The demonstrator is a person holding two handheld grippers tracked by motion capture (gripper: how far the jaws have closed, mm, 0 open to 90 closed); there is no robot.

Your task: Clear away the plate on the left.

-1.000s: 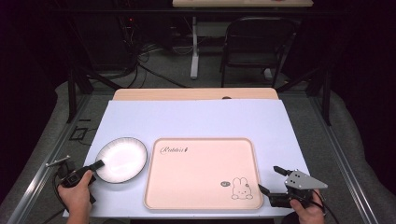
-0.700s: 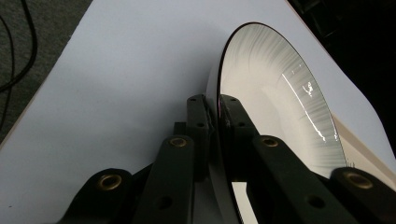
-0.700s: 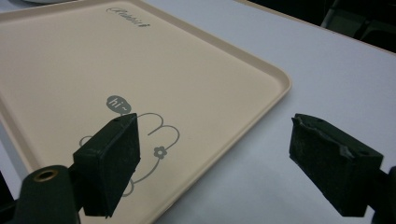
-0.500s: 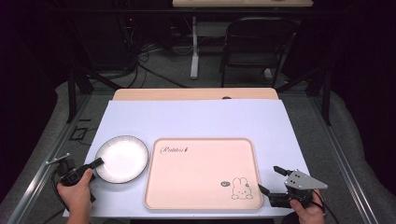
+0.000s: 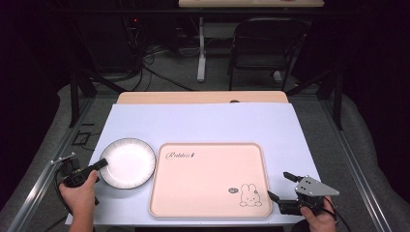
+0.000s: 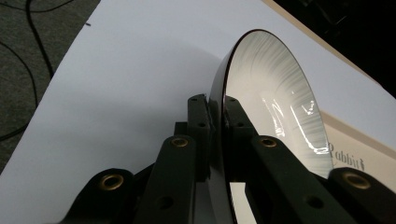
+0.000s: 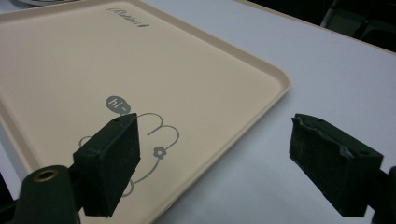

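While the left gripper (image 5: pixel 99 166) pinches the near rim of the round white plate (image 5: pixel 126 162), its jaws closed on the dark-edged lip, a peach tray (image 5: pixel 208 179) lies just beyond the plate's far side. Both sit on a pale sheet (image 5: pixel 203 121) covering the table. Ahead of the right gripper (image 7: pixel 212 163), whose jaws stand wide apart and empty, the tray's rounded corner sits between the pads. A rabbit drawing (image 7: pixel 149 140) marks its smooth surface. Fine radial ridges line the glossy plate.
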